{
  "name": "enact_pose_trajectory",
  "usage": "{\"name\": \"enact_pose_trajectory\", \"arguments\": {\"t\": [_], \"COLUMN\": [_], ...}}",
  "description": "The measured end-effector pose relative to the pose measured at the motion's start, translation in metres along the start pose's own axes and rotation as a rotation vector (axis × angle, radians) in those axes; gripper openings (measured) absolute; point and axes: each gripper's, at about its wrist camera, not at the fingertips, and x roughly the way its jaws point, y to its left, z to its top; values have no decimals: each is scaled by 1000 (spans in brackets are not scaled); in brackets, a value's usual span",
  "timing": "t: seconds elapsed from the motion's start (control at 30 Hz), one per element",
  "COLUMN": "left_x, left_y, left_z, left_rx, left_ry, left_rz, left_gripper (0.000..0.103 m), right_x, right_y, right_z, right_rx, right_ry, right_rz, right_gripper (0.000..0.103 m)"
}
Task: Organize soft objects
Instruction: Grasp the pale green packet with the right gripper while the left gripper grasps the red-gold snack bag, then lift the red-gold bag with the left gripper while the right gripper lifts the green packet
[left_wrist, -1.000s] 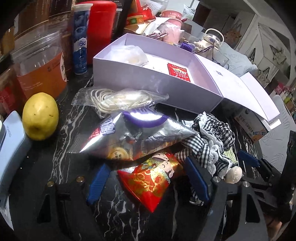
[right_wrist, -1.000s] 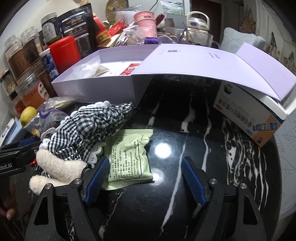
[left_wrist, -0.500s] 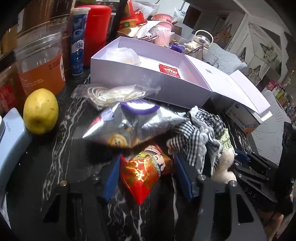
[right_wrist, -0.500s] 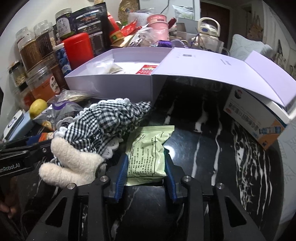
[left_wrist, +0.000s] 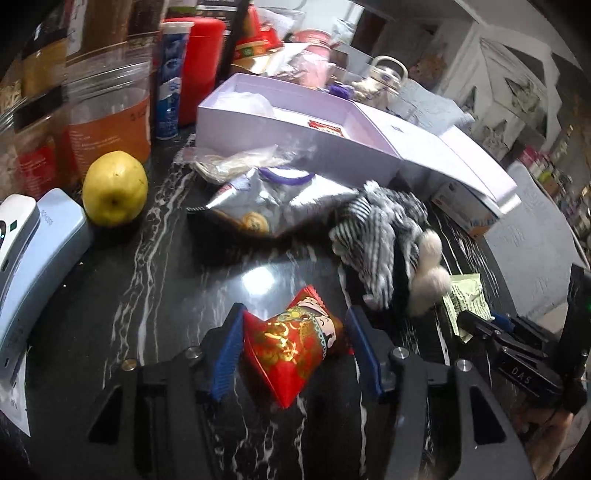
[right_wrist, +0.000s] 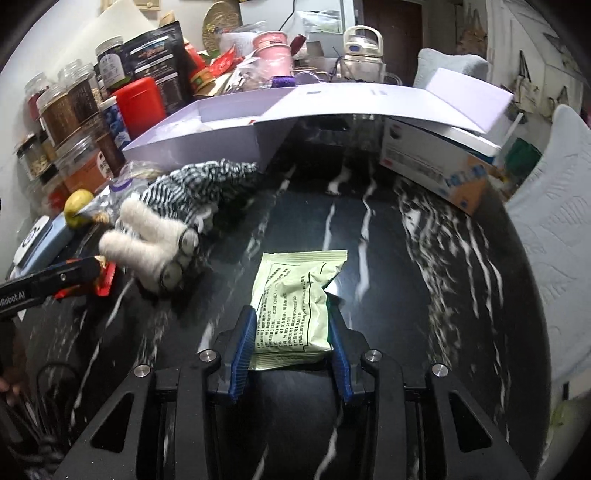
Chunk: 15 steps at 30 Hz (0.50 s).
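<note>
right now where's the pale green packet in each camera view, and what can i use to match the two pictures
Left wrist view: the pale green packet sits at the right edge, beyond the plush toy, pinched by the right gripper.
Right wrist view: the packet is at bottom centre, squeezed between the blue fingers.
Shared landmark: the open lilac box at the back of the black marble counter.

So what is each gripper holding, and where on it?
Left gripper, closing: red foil snack packet, across its middle. Right gripper: pale green packet, near end.
</note>
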Motion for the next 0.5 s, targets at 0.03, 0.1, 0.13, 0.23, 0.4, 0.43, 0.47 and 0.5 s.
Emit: {"name": "enact_pose_trajectory", "arguments": {"t": [0.03, 0.1, 0.13, 0.23, 0.4, 0.43, 0.47, 0.5], "left_x": [-1, 0, 3, 4, 4, 5, 6, 7], "left_y": [-1, -5, -6, -12, -15, -15, -16, -17], "left_z": [-2, -4, -5, -8, -11, -11, -9, -9], "left_rx": [11, 35, 42, 85, 102, 106, 110, 116], "left_ry": [2, 19, 35, 19, 6, 6, 8, 10], "left_rz": [1, -6, -10, 23, 42, 47, 55, 64], "left_gripper": [55, 55, 55, 55, 56, 57, 57, 59], "right_x": [-2, -8, -10, -13, -7, -5, -4, -2], "right_y": [2, 5, 6, 5, 3, 3, 4, 5], "right_z": [-3, -10, -12, -16, -10, -9, -7, -6], "right_rx": [-9, -17, -15, 0, 39, 42, 43, 38], "right_ry": [3, 10, 11, 1, 12, 10, 7, 8], "right_rz": [0, 9, 9, 7, -24, -16, -12, -16], "right_gripper": [38, 38, 38, 40, 69, 70, 73, 74]}}
